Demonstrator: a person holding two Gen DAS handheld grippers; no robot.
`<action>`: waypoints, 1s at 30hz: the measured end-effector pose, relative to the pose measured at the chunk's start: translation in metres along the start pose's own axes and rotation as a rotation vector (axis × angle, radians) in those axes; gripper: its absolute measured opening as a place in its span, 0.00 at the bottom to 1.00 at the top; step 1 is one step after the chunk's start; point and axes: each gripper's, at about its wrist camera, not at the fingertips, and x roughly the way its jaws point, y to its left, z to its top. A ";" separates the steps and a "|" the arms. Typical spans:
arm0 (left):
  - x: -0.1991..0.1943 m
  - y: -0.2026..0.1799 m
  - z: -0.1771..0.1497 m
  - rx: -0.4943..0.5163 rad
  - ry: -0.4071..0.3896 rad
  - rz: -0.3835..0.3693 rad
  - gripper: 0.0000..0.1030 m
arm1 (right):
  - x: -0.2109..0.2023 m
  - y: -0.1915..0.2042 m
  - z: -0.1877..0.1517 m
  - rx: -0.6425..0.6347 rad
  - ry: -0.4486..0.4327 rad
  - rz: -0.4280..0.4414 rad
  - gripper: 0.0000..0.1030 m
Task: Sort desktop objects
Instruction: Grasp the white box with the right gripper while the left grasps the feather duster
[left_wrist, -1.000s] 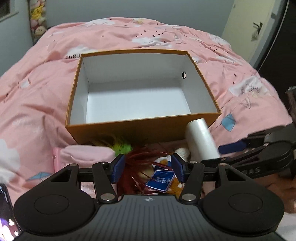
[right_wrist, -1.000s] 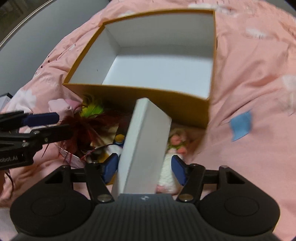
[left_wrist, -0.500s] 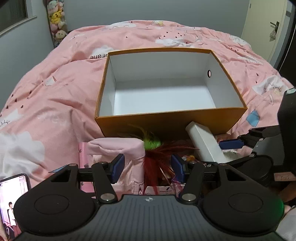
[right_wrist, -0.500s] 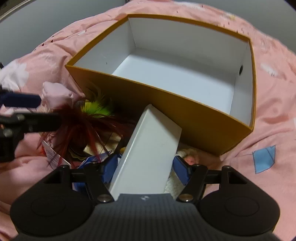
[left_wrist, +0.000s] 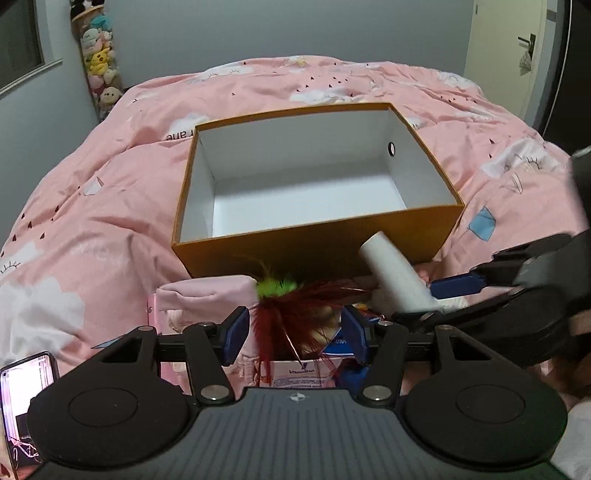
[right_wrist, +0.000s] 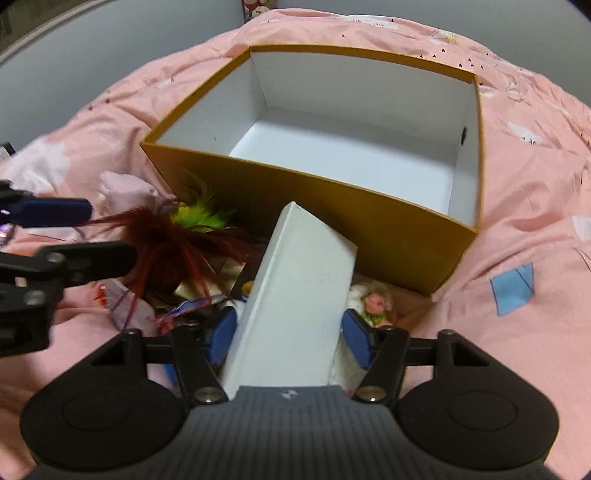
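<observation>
An orange cardboard box (left_wrist: 314, 254) with a white inside stands open and empty on the pink duvet. In front of it is a heap of small things: a red feather tuft (left_wrist: 295, 306), a green feather (right_wrist: 201, 218), a pink cloth (left_wrist: 207, 291), blue packets and a small plush (right_wrist: 373, 302). My right gripper (right_wrist: 288, 339) has a long white box (right_wrist: 299, 288) tilted between its jaws, which are closing; its blue pads (right_wrist: 356, 341) stand just off the box's sides. My left gripper (left_wrist: 293, 334) is open over the heap, red feathers between its pads without being pinched.
A phone (left_wrist: 26, 402) with a lit screen lies at the near left. Plush toys (left_wrist: 99, 62) hang in the far left corner, and a door (left_wrist: 517, 55) is at the far right. The duvet (left_wrist: 92, 229) slopes away around the box.
The right jaws have narrowed around the white box, which stays tilted against the orange box's front wall. The left gripper has drawn back towards me and now sits over the red feathers.
</observation>
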 end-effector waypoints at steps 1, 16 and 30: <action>0.002 -0.001 0.000 0.002 0.010 -0.001 0.63 | -0.007 -0.004 -0.001 0.009 -0.004 0.010 0.47; 0.010 0.001 -0.006 -0.027 0.042 -0.115 0.63 | -0.005 -0.028 -0.010 0.103 0.030 0.053 0.52; 0.038 0.006 0.002 0.006 0.079 -0.066 0.60 | 0.020 -0.037 -0.003 0.164 0.042 0.164 0.65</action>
